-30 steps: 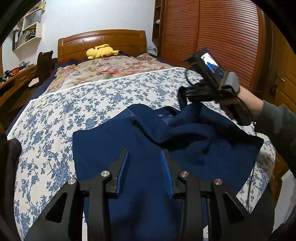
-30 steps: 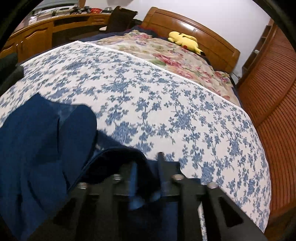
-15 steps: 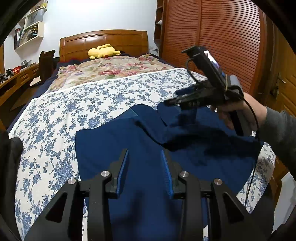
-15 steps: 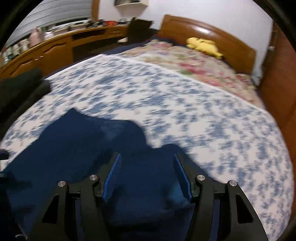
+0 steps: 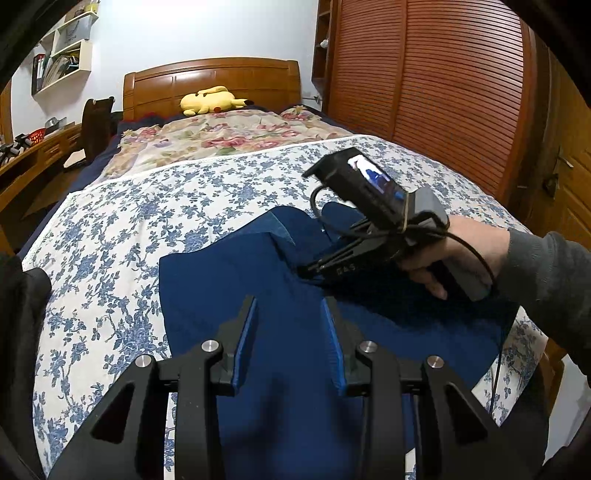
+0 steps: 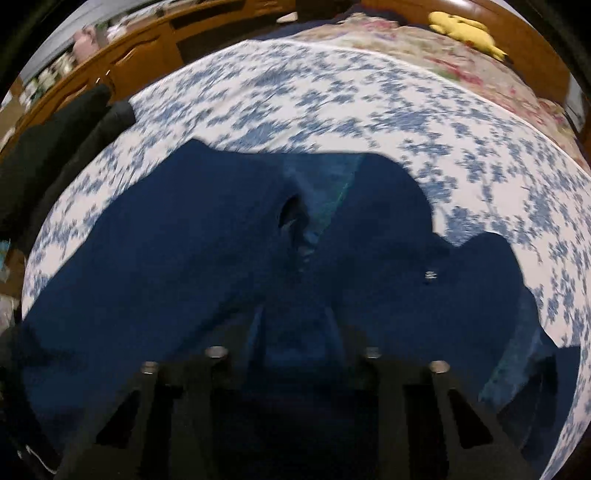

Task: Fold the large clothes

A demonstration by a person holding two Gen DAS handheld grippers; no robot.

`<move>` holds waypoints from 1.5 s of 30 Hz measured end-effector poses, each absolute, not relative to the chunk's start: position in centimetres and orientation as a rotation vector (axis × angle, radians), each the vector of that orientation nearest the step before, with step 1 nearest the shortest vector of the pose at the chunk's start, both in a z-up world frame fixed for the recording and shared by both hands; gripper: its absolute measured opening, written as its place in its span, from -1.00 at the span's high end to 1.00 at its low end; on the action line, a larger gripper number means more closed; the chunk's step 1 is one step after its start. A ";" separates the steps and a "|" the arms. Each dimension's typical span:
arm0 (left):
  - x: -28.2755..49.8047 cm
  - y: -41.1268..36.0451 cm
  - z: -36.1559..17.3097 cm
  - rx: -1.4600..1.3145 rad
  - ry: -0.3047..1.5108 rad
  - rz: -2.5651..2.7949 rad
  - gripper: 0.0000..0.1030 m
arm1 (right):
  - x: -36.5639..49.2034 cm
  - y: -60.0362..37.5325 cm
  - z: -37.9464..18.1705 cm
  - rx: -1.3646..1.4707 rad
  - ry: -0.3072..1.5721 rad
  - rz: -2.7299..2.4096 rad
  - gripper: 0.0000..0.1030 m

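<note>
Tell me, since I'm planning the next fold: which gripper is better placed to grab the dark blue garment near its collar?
Probably the right gripper: its tips touch the dark blue garment beside the collar, jaws closing. The left gripper hovers nearer the hem, gripping nothing.

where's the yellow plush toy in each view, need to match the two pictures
Left wrist view: the yellow plush toy lies top centre, at the wooden headboard.
Right wrist view: the toy is at the top right edge, blurred.
Shared landmark: the navy garment spread on the blue floral bedspread.
</note>
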State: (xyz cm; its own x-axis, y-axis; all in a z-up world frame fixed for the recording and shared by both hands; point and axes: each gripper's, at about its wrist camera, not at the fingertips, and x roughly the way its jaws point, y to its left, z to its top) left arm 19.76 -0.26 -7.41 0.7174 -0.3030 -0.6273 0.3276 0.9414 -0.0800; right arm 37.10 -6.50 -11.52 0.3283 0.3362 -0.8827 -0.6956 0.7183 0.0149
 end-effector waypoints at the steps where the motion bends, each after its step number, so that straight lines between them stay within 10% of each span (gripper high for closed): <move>1: 19.7 -0.1 -7.4 0.037 0.687 -0.349 0.30 | 37.4 -6.2 -11.7 -0.422 1.022 0.708 0.75; 15: 19.9 -0.2 -7.8 0.048 0.700 -0.348 0.30 | 37.7 -5.0 -5.4 -0.443 0.594 0.461 0.94; 23: 19.9 -0.8 -7.9 0.057 0.704 -0.355 0.30 | 38.8 -11.2 -3.0 -0.324 0.632 0.424 -0.19; 38: 20.1 -2.6 -8.3 0.079 0.721 -0.375 0.30 | 43.8 -27.7 -10.7 -0.212 0.961 0.099 -0.23; 40: 20.2 -2.9 -8.5 0.084 0.727 -0.373 0.30 | 45.0 -28.5 -11.9 -0.212 1.004 0.096 -0.15; 42: 20.2 -3.0 -8.7 0.086 0.732 -0.373 0.30 | 45.2 -28.4 -11.9 -0.218 1.002 0.139 0.95; 45: 20.2 -3.2 -8.7 0.090 0.737 -0.374 0.30 | 44.5 -27.7 -10.0 -0.257 0.910 0.171 0.95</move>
State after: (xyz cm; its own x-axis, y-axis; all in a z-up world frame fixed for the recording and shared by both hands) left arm 20.16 -3.21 -8.71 0.6779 -0.3010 -0.6708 0.3638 0.9302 -0.0497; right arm 44.51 -27.74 -9.99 0.6036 0.0377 -0.7964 -0.2542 0.9558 -0.1474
